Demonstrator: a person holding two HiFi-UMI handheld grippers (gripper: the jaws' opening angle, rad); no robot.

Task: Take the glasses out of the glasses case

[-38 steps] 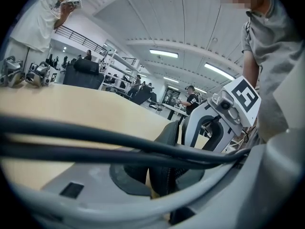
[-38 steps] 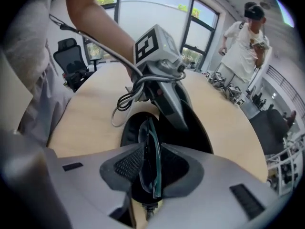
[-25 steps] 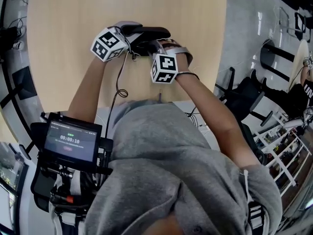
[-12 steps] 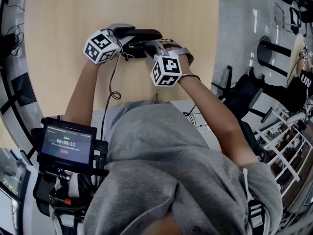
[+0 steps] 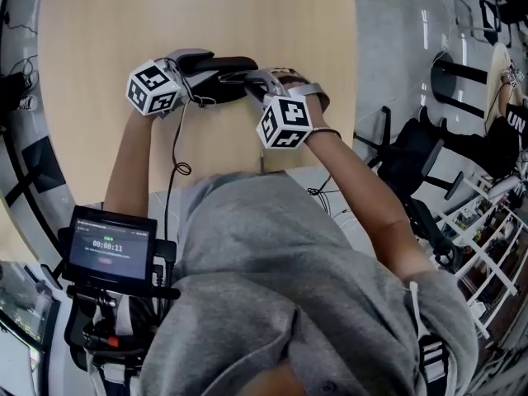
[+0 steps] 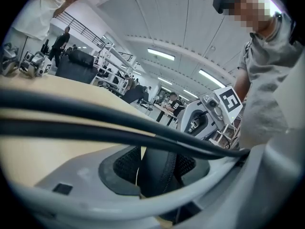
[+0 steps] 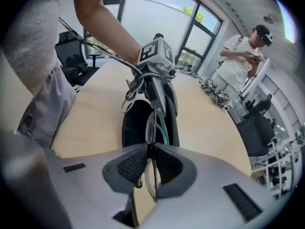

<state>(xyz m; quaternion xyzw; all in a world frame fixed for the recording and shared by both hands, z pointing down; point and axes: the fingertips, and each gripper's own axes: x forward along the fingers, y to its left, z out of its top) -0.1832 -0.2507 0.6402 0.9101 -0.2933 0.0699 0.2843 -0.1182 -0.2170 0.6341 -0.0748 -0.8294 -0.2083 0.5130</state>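
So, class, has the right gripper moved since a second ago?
Yes. The right gripper, clamping the glasses, has shifted toward the table's right edge, away from the glasses case.

The glasses [image 7: 150, 127] are thin-rimmed with clear lenses and are seen edge-on, folded flat and upright. They are clamped by the rim between the pads of the right hand-held gripper [image 7: 151, 163], with one lens above the pads and one below. They are held just above the mouth of the case [image 7: 132, 128], partly raised out of it. The case is black and oblong with a zipped edge. It lies open on the tabletop [image 5: 206, 15], between the jaws of the left hand-held gripper [image 6: 157, 168], which have just been opening.
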